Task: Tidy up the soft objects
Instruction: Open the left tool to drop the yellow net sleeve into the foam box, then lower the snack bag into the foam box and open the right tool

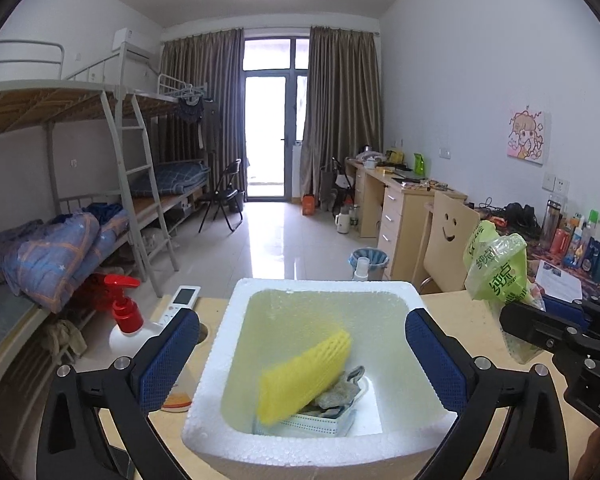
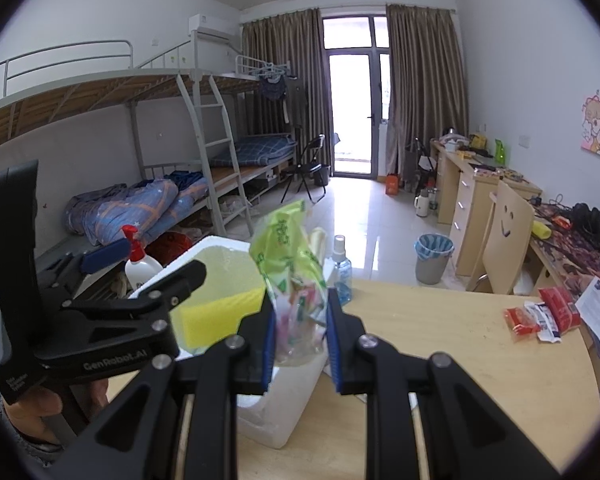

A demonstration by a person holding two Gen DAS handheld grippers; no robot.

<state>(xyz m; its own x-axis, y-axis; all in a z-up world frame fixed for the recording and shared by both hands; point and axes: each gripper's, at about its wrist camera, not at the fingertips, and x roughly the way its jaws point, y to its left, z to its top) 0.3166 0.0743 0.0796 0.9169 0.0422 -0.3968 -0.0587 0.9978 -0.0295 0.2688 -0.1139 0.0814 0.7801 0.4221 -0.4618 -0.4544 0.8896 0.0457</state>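
The left gripper [image 1: 302, 356] hangs with jaws wide over the foam box [image 1: 220, 412]; the right gripper [image 2: 301, 336], jaws clamping the green bag [image 2: 290, 248], sits just right of the box.

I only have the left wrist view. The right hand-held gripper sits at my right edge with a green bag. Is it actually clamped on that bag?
Observer: Yes. The right wrist view shows the right hand-held gripper with both blue pads pressed on the green bag, low on its clear part.
Operator: Behind the foam box I see only a white nozzle. What is it?
Observer: A clear spray bottle with blue liquid, standing on the table just past the foam box.
Operator: Anything else lying out to the right?
Observer: Red and white packets lie near the table's right edge, apart from the box.
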